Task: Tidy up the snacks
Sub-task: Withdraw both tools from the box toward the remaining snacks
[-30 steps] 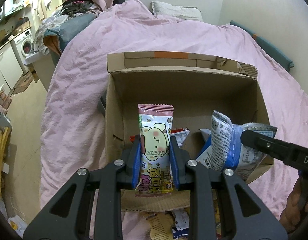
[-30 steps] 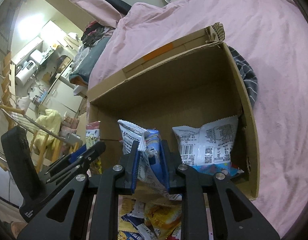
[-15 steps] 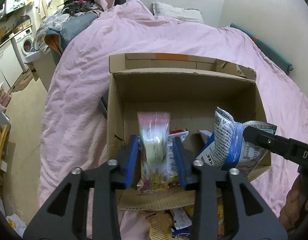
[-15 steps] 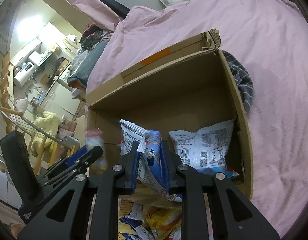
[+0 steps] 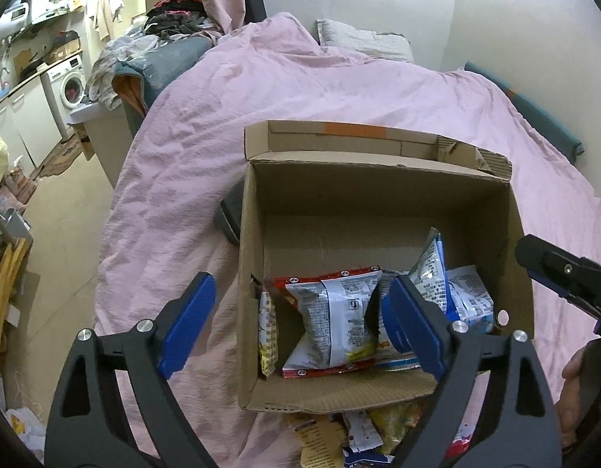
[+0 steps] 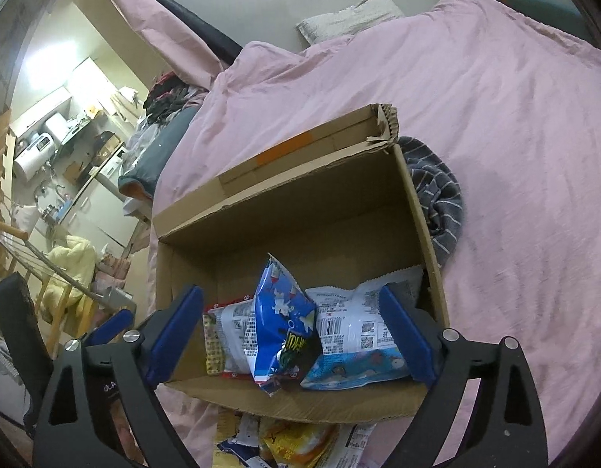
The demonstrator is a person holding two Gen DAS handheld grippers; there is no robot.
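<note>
An open cardboard box [image 5: 378, 390] [image 6: 300, 210] sits on the pink bed. My left gripper [image 5: 300, 327] hangs over its near left corner, its jaws opening wide, nothing pressed between the pads. The pink bear packet [image 5: 267, 335] lies on edge against the box's left wall beside a red-edged silver packet [image 5: 331, 323]. My right gripper [image 6: 292, 335] hovers over the near wall, jaws also opening. The blue packet [image 6: 284, 319] leans free inside the box, beside a white-and-blue packet [image 6: 359, 335]. Each gripper shows at the other view's edge.
Several loose snack packets [image 5: 359, 433] [image 6: 292, 440] lie on the duvet in front of the box. A grey striped cloth [image 6: 437, 202] is bunched at the box's right side, a dark object [image 5: 230, 218] at its left. The bed's left edge drops to the floor.
Both grippers went from shut to wide open. The bear packet left the left pads and dropped by the box's left wall; the blue packet left the right pads and fell into the box.
</note>
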